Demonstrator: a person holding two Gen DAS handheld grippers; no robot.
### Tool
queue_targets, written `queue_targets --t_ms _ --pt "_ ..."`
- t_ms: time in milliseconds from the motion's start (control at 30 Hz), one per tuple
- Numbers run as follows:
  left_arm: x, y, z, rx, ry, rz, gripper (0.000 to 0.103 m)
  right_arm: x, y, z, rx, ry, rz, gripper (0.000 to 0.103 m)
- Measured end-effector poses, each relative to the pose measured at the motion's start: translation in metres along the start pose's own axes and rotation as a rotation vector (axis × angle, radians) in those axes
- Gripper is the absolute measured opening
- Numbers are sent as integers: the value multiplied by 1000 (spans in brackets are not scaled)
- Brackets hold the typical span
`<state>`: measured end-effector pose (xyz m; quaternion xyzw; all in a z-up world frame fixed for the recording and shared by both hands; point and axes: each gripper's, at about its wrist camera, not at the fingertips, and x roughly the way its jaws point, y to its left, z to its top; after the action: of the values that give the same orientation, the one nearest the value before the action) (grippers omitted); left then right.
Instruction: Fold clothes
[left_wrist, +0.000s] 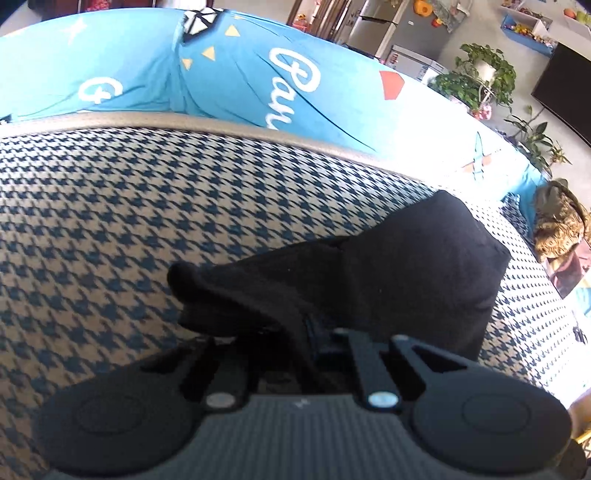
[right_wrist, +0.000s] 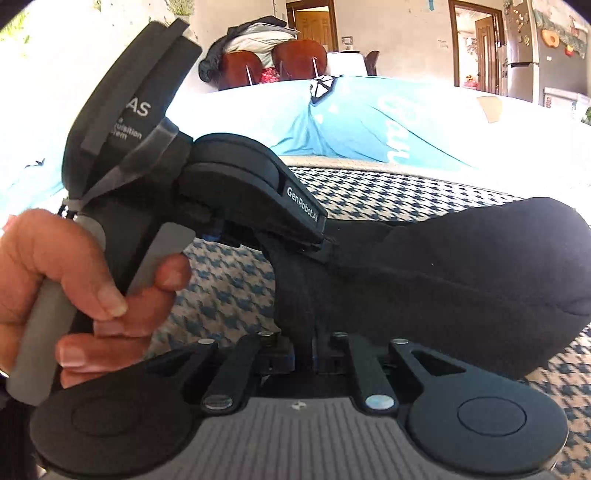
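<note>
A black garment (left_wrist: 417, 266) lies bunched on the houndstooth cushion (left_wrist: 147, 221). One edge of it runs down into my left gripper (left_wrist: 308, 328), which is shut on the cloth; the fabric hides the fingertips. In the right wrist view the same black garment (right_wrist: 461, 273) bulges to the right. A strip of it drops into my right gripper (right_wrist: 306, 332), shut on it. A hand (right_wrist: 74, 280) holds my left gripper (right_wrist: 321, 240) just ahead, and its closed tips pinch the garment's upper edge.
A blue printed cover (left_wrist: 258, 81) drapes the sofa back behind the cushion. A brown patterned bundle (left_wrist: 557, 229) lies at the sofa's right end. Potted plants (left_wrist: 484, 77), a dark screen (left_wrist: 565, 88) and a fridge (right_wrist: 521, 48) stand beyond.
</note>
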<state>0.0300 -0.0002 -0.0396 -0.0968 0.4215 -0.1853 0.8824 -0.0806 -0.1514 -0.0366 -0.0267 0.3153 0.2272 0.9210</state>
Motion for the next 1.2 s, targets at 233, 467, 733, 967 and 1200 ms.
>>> queue_targets --t_ms 233,467,733,967,1200 --pt "-32 27 9 -5 -37 50 8 -1 18 13 29 -23 98 10" --pt "-60 63 11 -30 -71 127 8 14 54 21 11 -33 194 10" --pt "-90 96 13 -57 -114 220 8 40 82 36 2 -34 288 10" --pt "-105 121 18 -94 -110 305 10 59 99 40 27 -11 356 10" --pt "-102 144 16 -169 -88 453 20 72 103 43 7 10 382 20"
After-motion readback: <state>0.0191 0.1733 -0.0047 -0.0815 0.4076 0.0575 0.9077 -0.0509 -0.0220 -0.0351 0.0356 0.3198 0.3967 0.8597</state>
